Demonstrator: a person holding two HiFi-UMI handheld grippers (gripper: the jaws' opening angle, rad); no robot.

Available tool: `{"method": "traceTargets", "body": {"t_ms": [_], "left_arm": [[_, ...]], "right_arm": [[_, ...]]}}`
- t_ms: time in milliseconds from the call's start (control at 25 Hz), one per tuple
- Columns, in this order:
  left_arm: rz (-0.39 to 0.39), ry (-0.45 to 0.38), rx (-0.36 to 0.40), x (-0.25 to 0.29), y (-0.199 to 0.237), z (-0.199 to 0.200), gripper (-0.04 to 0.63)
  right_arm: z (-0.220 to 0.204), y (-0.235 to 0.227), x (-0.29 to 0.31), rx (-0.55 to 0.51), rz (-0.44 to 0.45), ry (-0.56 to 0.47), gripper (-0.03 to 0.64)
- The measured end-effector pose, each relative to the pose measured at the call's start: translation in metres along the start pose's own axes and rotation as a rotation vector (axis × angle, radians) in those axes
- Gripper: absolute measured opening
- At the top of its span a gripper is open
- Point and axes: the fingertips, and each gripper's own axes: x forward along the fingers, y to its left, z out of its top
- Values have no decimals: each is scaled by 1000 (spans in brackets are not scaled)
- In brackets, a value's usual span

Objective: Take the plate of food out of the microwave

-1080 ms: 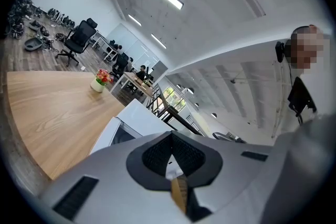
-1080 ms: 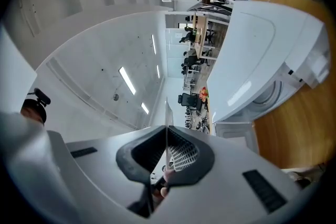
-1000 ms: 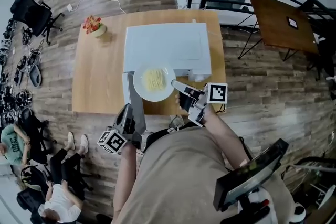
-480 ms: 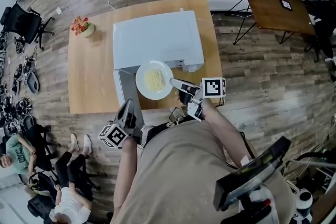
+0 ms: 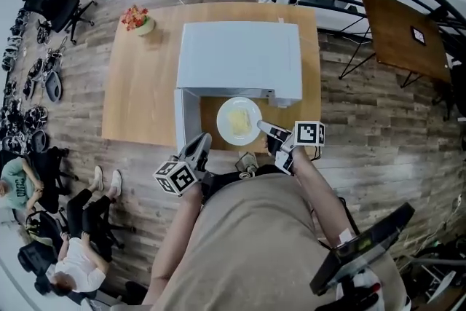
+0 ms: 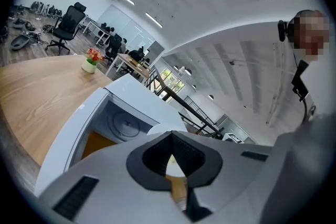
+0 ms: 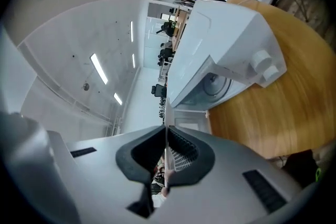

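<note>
White microwave (image 5: pixel 240 58), white plate (image 5: pixel 223 113), yellow food (image 5: pixel 237 121), light wood table (image 5: pixel 142 91)

One microwave (image 5: pixel 240 62), one plate (image 5: pixel 239 121), one pot of flowers (image 5: pixel 138 20) and one light wooden table (image 5: pixel 145 98) are showing, with one darker table (image 5: pixel 400 25) standing apart. Two grippers, the left gripper (image 5: pixel 202 143) and the right gripper (image 5: pixel 262 127), are showing too, and two people (image 5: pixel 13 187) are sitting at the left edge.
</note>
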Motion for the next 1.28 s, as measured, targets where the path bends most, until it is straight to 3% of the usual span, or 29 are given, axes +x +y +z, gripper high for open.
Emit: {"method": "traceTargets", "body": {"t_ms": [480,600,800,1280], "left_arm": [[35,24,44,0,8,-12,3],[34,34,94,3,6,-8,3],[46,13,113,-4,3,0,3],[114,-31,66,-33,15,-3,3]], "right_arm": [[-16,-114,24,71,-214,37,17],[-18,-133,31,89,-232,30,15],[-22,-181,38,133,-280,23,17],[-26,-252,49,190,-342,-28,15]]}}
